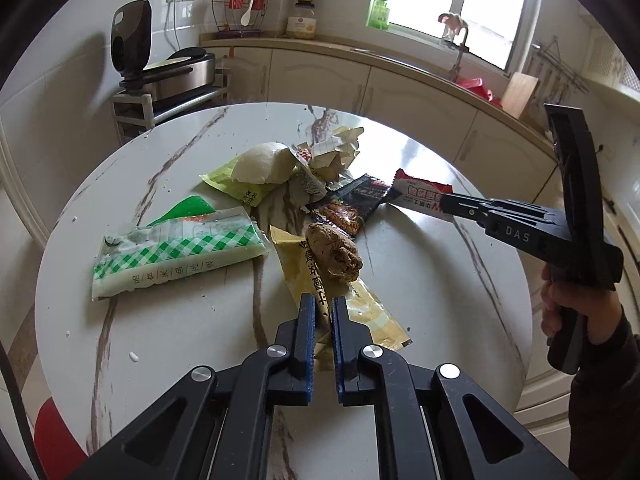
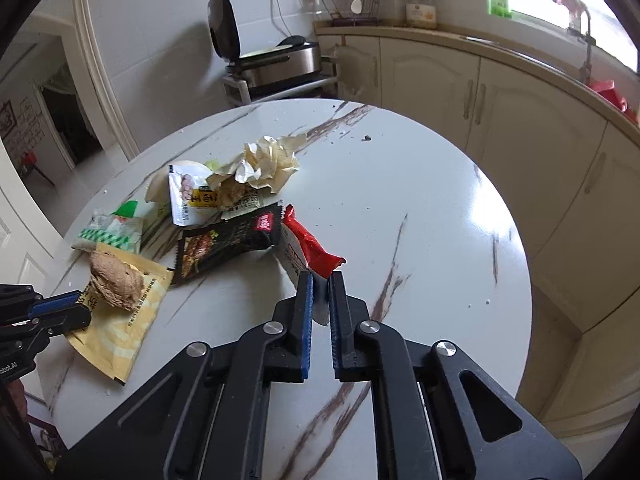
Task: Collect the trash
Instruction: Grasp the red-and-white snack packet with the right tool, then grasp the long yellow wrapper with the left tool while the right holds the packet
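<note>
On the round marble table (image 1: 420,300) lies a heap of wrappers. My left gripper (image 1: 323,305) is shut on the near end of a yellow wrapper (image 1: 298,264), and a brown lump of food (image 1: 334,254) rests on that wrapper. From the right wrist view, the left gripper (image 2: 64,310) pinches the yellow wrapper (image 2: 120,332) at the left edge, with the brown lump (image 2: 116,278) on it. My right gripper (image 2: 321,284) is shut on the end of a red and white wrapper (image 2: 314,248). In the left wrist view the right gripper (image 1: 445,202) grips the red and white wrapper (image 1: 420,190).
A green-checked bag (image 1: 176,252), a black snack wrapper (image 1: 352,204), crumpled paper (image 1: 336,152) and a pale bun-like piece (image 1: 264,162) lie mid-table. An open appliance on a cart (image 1: 168,76) stands behind the table, and cabinets (image 1: 400,92) run along the back. A hand (image 1: 568,304) holds the right gripper.
</note>
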